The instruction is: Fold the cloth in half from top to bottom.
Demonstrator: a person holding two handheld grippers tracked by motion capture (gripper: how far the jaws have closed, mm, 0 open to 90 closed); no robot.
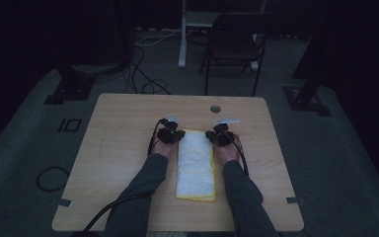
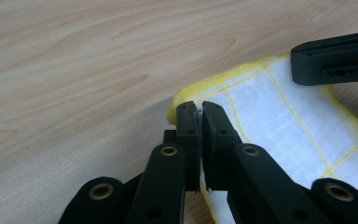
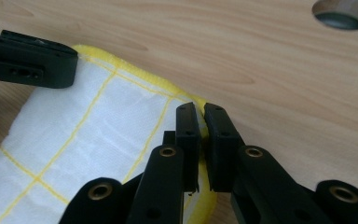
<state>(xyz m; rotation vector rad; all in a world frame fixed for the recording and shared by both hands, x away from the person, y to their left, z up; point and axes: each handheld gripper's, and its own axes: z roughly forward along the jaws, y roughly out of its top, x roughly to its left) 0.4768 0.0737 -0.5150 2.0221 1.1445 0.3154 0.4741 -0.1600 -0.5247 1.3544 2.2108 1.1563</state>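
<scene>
A folded white cloth point(image 1: 196, 164) with yellow grid lines and a yellow border lies lengthwise near the middle of the table point(image 1: 118, 148), its near short end close to the table's front edge and its far short end about midway across. The person's 2 forearms come in from the front edge, 1 on each side of the cloth. The left tongs point(image 1: 170, 134) sit at the cloth's far left corner; in the left gripper view point(image 2: 199, 109) their jaws are pressed together with a thin edge of the cloth pinched between the pads, right at the yellow border. The right tongs point(image 1: 219, 136) sit at the far right corner; in the right gripper view point(image 3: 201, 109) the jaws stand nearly together with the yellow border caught between them. Each gripper view also shows the other tongs resting at the opposite far corner of the cloth. The cloth lies flat on the wood, its far edge slightly rumpled near the jaws. A round cable hole point(image 1: 215, 108) is set in the table beyond the right tongs, toward the back edge. A dark chair point(image 1: 234, 44) stands on the floor behind the table.
</scene>
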